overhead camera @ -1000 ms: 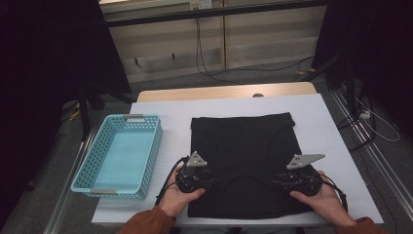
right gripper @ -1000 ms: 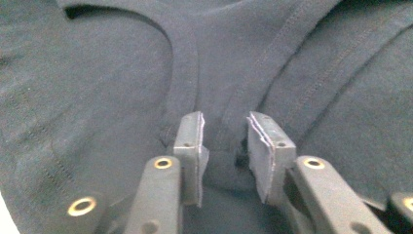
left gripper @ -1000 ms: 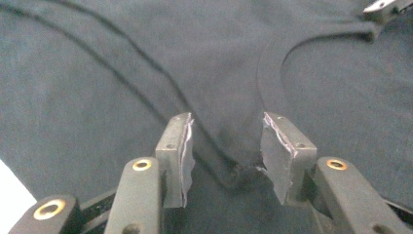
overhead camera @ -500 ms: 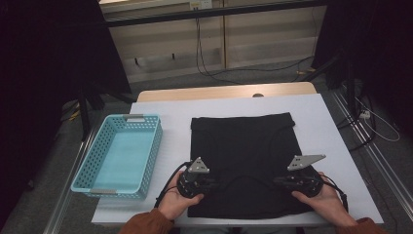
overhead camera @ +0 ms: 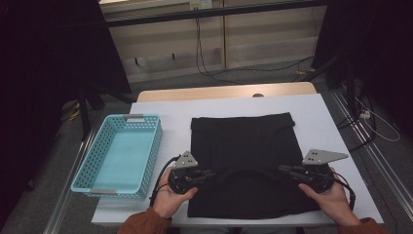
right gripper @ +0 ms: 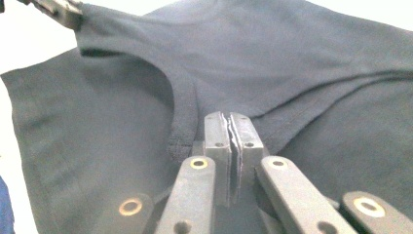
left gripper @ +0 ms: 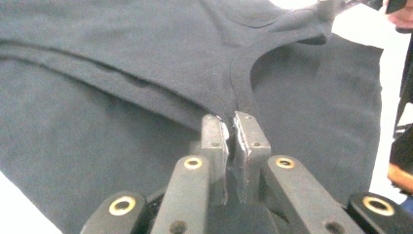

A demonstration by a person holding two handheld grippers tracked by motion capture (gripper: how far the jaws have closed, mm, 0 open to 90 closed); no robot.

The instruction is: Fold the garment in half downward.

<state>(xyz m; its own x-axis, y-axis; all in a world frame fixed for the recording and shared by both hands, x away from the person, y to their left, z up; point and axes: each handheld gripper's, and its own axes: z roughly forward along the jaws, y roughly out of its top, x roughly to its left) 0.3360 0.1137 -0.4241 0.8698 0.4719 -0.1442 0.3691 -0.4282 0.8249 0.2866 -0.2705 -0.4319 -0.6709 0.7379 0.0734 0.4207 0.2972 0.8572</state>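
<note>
A black garment lies flat on the white table. My left gripper is at its near left, and its jaws have just been closing on the cloth. In the left gripper view the left gripper pinches a fold at the curved neckline. My right gripper is at the near right. In the right gripper view the right gripper is shut on the same neckline edge. The band between the two grippers is raised off the layer below.
A light blue perforated basket stands on the table's left side, close to my left hand. The table's near edge runs just below both hands. Cables lie on the floor beyond the far edge.
Both grippers have shut on the garment's neckline. They have drawn slightly apart and lifted, pulling the cloth edge taut between them.
</note>
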